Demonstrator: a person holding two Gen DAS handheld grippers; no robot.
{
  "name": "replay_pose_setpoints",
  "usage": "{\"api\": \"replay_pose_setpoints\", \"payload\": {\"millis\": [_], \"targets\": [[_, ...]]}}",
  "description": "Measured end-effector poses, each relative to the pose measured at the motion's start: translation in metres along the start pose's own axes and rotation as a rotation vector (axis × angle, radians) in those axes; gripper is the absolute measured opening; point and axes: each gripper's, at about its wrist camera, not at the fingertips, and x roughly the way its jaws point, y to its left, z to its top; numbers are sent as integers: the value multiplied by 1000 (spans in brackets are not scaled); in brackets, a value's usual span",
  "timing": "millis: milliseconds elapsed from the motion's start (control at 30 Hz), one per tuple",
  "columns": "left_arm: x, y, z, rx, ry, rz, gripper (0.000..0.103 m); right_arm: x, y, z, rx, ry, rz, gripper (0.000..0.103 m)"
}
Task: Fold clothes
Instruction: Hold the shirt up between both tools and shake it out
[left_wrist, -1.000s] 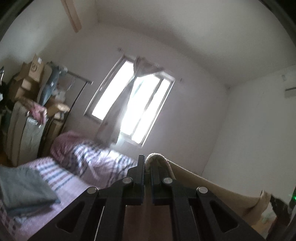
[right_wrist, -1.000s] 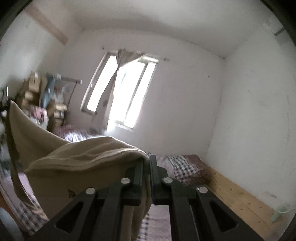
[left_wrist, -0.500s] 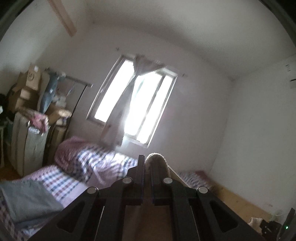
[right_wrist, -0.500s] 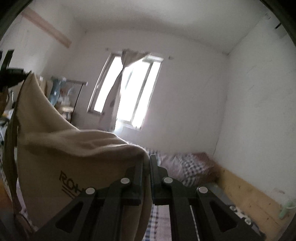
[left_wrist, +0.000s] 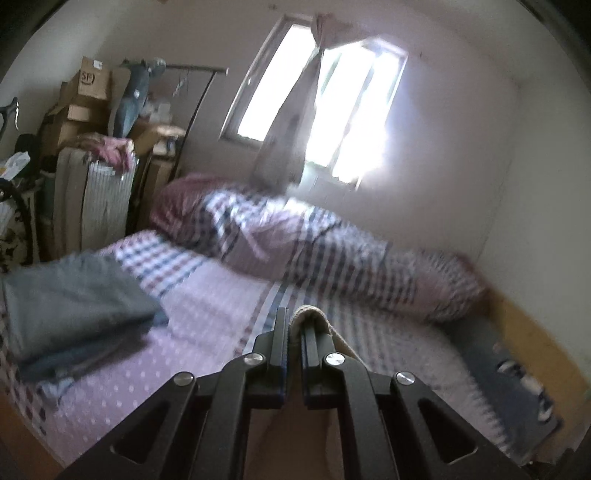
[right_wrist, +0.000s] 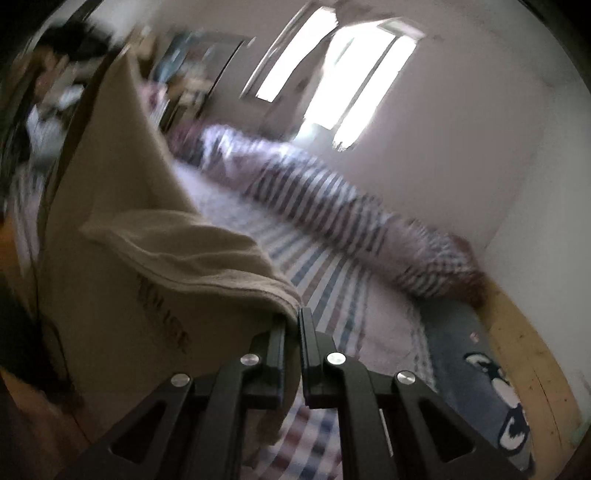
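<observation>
A beige T-shirt with dark lettering hangs in the air, stretched between both grippers. My right gripper is shut on one edge of it; the cloth drapes off to the left and down. In the left wrist view my left gripper is shut on another edge, and a small fold of the beige T-shirt pokes out above the fingers while the rest hangs below, hidden. Both grippers point down at the checked bed. The picture is blurred by motion.
A folded grey-blue garment stack lies on the bed's left side. A rolled plaid quilt runs along the far wall under the window. Boxes, a clothes rack stand at left. A dark mat lies on the wooden edge at right.
Both grippers have tipped downward from facing the wall and window to facing the bed, carrying the beige T-shirt with them. Both stay shut on it.
</observation>
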Motion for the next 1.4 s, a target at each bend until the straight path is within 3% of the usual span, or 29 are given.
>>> {"api": "replay_pose_setpoints", "payload": {"millis": [200,367,467,600,667,1100,1167,1233,1267,1400], "targets": [[50,18,-75,32,58,84,4,46,72,-60,-173,65,-14,6],[70,31,-111,21,48,107,4,65,111,-90,-330,98,-81,5],[78,40,-127,-2,42,108,4,68,118,-101,-390,97,-113,13],[88,48,-138,-31,56,98,4,66,118,-117,-418,151,-111,35],[90,48,-138,-41,60,83,4,61,120,-118,-434,147,-110,39],[92,42,-143,-21,72,17,4,39,140,-127,-562,100,-105,39],[92,44,-143,-26,75,17,4,40,146,-129,-587,87,-104,38],[92,46,-143,-31,79,18,4,34,148,-127,-576,69,-97,29],[92,47,-143,-34,79,18,4,30,147,-125,-562,60,-94,9],[91,50,-144,-41,79,15,4,10,144,-119,-509,50,-80,5]]}}
